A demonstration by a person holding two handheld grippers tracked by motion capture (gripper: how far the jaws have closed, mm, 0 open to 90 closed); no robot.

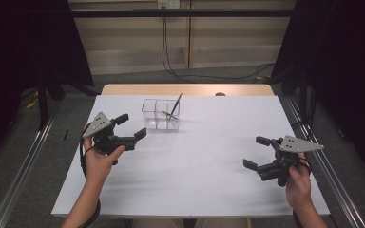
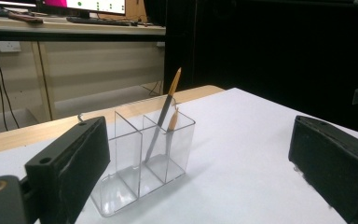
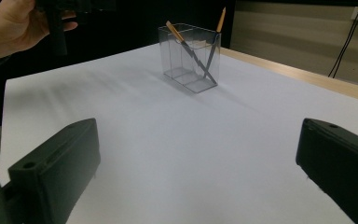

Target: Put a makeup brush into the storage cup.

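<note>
A clear plastic organiser (image 1: 160,115) with three compartments stands at the back middle of the white table. Two thin brushes (image 1: 174,107) with orange tips lean inside its right end compartment. In the left gripper view the organiser (image 2: 142,161) is close ahead, the brushes (image 2: 164,116) crossing in its far compartment. My left gripper (image 1: 130,126) is open just left of the organiser, nothing between its jaws. My right gripper (image 1: 258,153) is open near the right front of the table, far from the organiser (image 3: 189,56), also holding nothing.
The white table top (image 1: 199,171) has a bare wooden strip (image 1: 185,89) along its far edge. Metal rails (image 1: 19,166) run along both sides of the table. Cables (image 1: 171,66) hang down the back wall. Dark curtains stand at left and right.
</note>
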